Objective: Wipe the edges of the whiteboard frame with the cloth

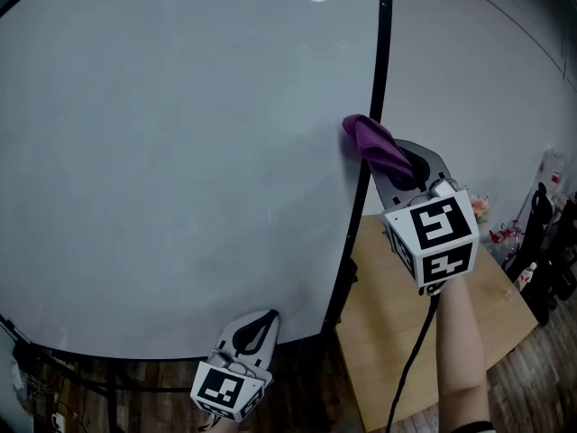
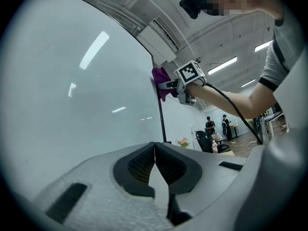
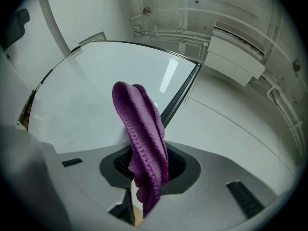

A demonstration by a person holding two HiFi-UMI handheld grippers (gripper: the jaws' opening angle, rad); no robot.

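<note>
Across the left and middle of the head view, a blank pale whiteboard (image 1: pixel 180 152), ceiling lights mirrored near its top. Along its right side and curving under its bottom, the thin black frame (image 1: pixel 381 61). To the right of that, bare wall (image 1: pixel 478 79). Below the wall, near right, a wooden table (image 1: pixel 383 341) standing on plank flooring.

Up at mid-height on the right-hand strip of the frame, the right gripper (image 1: pixel 404 165), held on an outstretched forearm (image 1: pixel 460 350), with its marker cube (image 1: pixel 433 237) turned toward the camera and a black cable (image 1: pixel 410 359) trailing down from it. Fingers clenched tight on the purple cloth (image 1: pixel 374 142): in the right gripper view the knitted fold fills the whole slot between the black pads, a short tail hanging out on the near side and the longer bunch standing out past the tips. That far bunch laid across the black strip and a little onto the board face to its left, looking pressed against it.

Lower and to the left, by the bottom strip near the board's lower right corner, the left gripper (image 1: pixel 257 330), with its own cube (image 1: pixel 230 391) beneath. Fingers closed, ribbed pads meeting at the tips, nothing held between them. Pointed toward the board; contact with it not clear from either view.
</note>
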